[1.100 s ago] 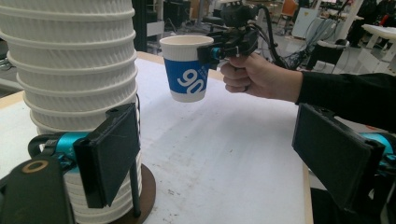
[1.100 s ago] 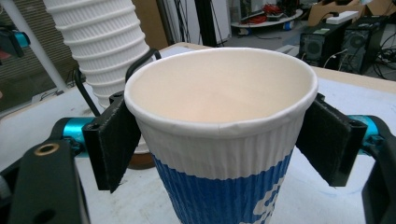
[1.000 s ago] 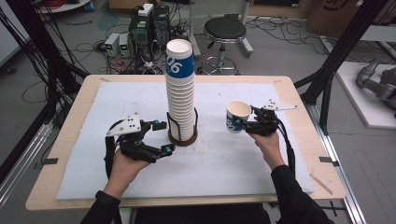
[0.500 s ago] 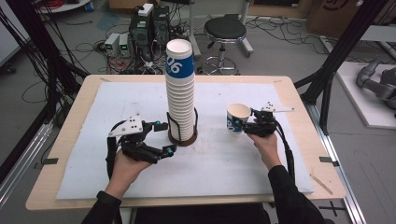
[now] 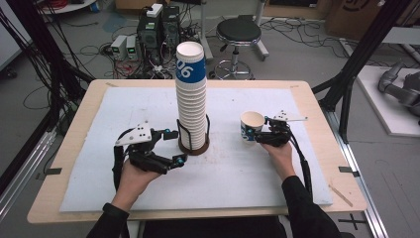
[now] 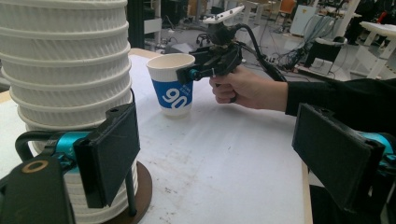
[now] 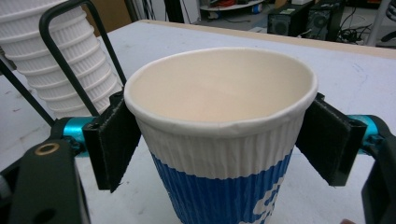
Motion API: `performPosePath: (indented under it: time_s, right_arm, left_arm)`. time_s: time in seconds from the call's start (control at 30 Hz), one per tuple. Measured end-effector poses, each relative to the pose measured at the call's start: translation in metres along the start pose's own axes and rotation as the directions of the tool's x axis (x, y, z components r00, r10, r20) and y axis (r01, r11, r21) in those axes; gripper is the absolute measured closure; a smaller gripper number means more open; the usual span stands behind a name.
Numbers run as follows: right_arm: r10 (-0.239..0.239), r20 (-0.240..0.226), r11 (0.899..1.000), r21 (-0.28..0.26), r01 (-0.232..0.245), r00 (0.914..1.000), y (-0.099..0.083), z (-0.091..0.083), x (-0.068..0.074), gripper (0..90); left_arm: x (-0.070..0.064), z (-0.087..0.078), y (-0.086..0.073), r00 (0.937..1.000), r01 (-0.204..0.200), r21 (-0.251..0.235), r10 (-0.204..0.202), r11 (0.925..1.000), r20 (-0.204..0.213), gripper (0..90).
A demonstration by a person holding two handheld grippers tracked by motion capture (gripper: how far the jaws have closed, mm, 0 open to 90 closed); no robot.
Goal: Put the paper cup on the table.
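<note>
A tall stack of white ribbed paper cups [image 5: 191,99], its top one banded blue, stands in a black wire holder [image 5: 194,148] at the table's middle. The stack [image 6: 65,70] rises just left of my left gripper [image 5: 177,146], which is open beside the holder's base with nothing between its jaws [image 6: 224,158]. A single paper cup [image 5: 251,126] with a blue band marked "90" [image 6: 173,88] stands upright on the white mat, right of the stack. My right gripper [image 5: 254,136] is shut on this cup [image 7: 219,121], one pad pressed against each side just under the rim.
The white mat [image 5: 233,178] covers most of the wooden table [image 5: 317,106]. Beyond the far edge are a black stool [image 5: 238,32], computer boxes [image 5: 158,25] and cables. The stack [image 7: 60,60] and its holder wires stand close behind the held cup.
The right gripper and its cup have settled slightly lower, and the cup now sits level. The left gripper has edged a little toward the holder's base.
</note>
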State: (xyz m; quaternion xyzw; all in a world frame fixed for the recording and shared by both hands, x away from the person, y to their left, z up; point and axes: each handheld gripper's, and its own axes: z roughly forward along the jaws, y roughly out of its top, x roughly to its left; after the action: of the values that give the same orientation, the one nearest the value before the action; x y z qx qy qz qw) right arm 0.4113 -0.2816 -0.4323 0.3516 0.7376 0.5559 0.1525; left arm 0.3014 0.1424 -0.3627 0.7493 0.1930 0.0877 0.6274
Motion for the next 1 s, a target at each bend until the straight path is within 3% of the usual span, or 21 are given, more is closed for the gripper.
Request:
performPosePath:
  time_s: [0.53, 1.0]
  right_arm:
    - [0.01, 0.029, 1.0, 0.022, -0.011, 0.9995, -0.0068, -0.0025, -0.0017, 17.1]
    - [-0.005, 0.051, 0.996, 0.086, 0.001, 0.9987, -0.0059, -0.004, 0.0018, 15.2]
  left_arm:
    - [-0.0001, 0.0017, -0.0004, 1.0, -0.001, 0.004, 0.001, 1.0, 0.003, 14.9]
    - [0.0008, 0.0032, -0.0006, 1.0, 0.0, 0.006, 0.0, 1.0, 0.009, 14.9]
